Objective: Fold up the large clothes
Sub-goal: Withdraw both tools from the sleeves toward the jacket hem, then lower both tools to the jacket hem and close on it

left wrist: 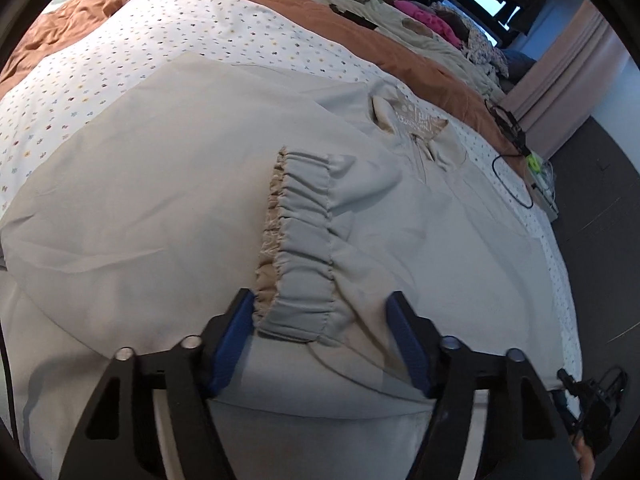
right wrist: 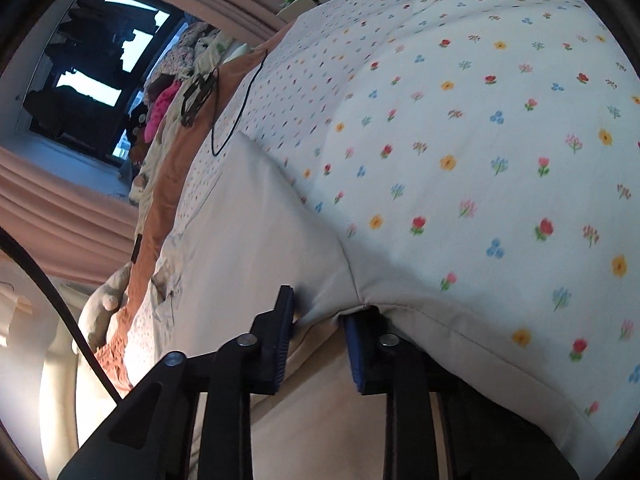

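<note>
A large pale grey jacket lies spread on a flowered bedspread. Its collar with a beige lining points to the far right. A sleeve is folded across the body, its elastic cuff lying in front of my left gripper. The left gripper is open, its blue pads either side of the cuff's near end. In the right wrist view the jacket lies on the bedspread. My right gripper is open, with a corner of the jacket between its pads.
A brown blanket and a pile of clothes lie beyond the bedspread. A black cable and a device sit near the bed's right edge. Dark floor lies to the right. Curtains and a window show in the right wrist view.
</note>
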Tool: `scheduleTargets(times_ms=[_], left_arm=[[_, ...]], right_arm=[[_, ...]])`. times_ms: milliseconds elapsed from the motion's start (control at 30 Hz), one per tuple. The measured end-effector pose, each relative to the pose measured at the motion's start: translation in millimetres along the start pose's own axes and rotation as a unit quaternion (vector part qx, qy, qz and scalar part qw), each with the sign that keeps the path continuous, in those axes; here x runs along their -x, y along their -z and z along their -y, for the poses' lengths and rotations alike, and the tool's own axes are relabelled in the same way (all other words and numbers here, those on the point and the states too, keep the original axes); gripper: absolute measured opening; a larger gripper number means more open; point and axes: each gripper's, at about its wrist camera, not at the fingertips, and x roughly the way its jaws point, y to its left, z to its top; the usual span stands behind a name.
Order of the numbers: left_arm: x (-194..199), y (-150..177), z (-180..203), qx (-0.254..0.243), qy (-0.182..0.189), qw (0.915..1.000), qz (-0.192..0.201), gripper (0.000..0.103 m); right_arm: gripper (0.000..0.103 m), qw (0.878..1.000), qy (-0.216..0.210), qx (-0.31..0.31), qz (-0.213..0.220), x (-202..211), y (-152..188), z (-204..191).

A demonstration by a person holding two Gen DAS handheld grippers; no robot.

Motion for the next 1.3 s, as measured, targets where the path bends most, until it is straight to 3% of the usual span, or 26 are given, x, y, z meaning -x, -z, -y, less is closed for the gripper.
scheduleTargets(times_ms=[67, 300, 333, 400, 433, 467, 500, 567, 700, 767, 900, 967, 1000, 1167, 1300], left_arm=[[0.3, 0.8, -1.9, -0.002, -0.006, 1.0, -0.003, 0.049], [20.7, 5.8, -11.6, 0.027, 0.003, 0.9996, -0.007, 0.046], [28.9, 9.5, -10.3, 0.022, 0.011, 0.9996, -0.009, 0.046], [41.3, 15.0, -5.8, 0.009, 0.019, 0.9996, -0.019, 0.046], [51.2, 18.4, -3.9, 0.008, 0.025, 0.9995, -0.019, 0.046], [61.7, 21.9, -2.5, 0.009, 0.033, 0.9993, -0.016, 0.046], [69.8, 24.8, -0.8, 0.006, 0.038, 0.9991, -0.015, 0.048], [89.1, 36.5, 2.9, -0.016, 0.042, 0.9989, -0.017, 0.065], [124.0, 55.6, 1.1, -0.032, 0.073, 0.9966, -0.021, 0.067], [142.0, 63.1, -1.4, -0.039, 0.071, 0.9966, -0.015, 0.078], [171.3, 72.0, -7.5, -0.04, 0.083, 0.9957, -0.003, 0.079], [185.2, 77.8, -10.7, -0.043, 0.083, 0.9956, 0.003, 0.088], [190.7, 80.0, -12.1, -0.046, 0.082, 0.9956, 0.006, 0.089], [219.5, 93.1, -31.0, -0.059, 0.08, 0.995, 0.003, 0.089], [245.5, 99.7, -49.4, -0.059, 0.079, 0.995, 0.015, 0.089]], right_arm=[[0.015, 1.0, -0.005, -0.01, 0.0, 0.4, 3.0, 2.0], [0.016, 0.999, -0.005, 0.0, -0.036, 8.9, 14.3, -4.4], [0.02, 0.999, -0.006, -0.003, -0.04, 12.1, 17.7, -4.2], [0.041, 0.999, -0.016, 0.0, -0.04, 21.3, 22.3, -5.1], [0.066, 0.999, -0.028, 0.005, -0.039, 26.3, 23.5, -7.6], [0.081, 0.999, -0.037, 0.009, -0.039, 30.3, 23.3, -7.5], [0.081, 0.998, -0.038, 0.017, -0.041, 37.1, 27.9, -6.9], [0.081, 0.998, -0.039, 0.038, -0.045, 51.7, 37.9, -1.8], [0.081, 0.995, -0.055, 0.058, -0.053, 76.6, 51.6, 7.7], [0.081, 0.995, -0.055, 0.067, -0.05, 87.7, 53.7, 12.2], [0.081, 0.994, -0.063, 0.08, -0.045, 111.9, 63.7, 17.1], [0.081, 0.992, -0.083, 0.076, -0.055, 122.2, 69.6, 23.9], [0.081, 0.991, -0.1, 0.065, -0.063, 127.1, 72.7, 30.3], [0.082, 0.992, -0.104, 0.049, -0.054, 156.7, 72.4, 60.2], [0.094, 0.992, -0.097, 0.061, -0.047, 176.8, 75.8, 70.9]])
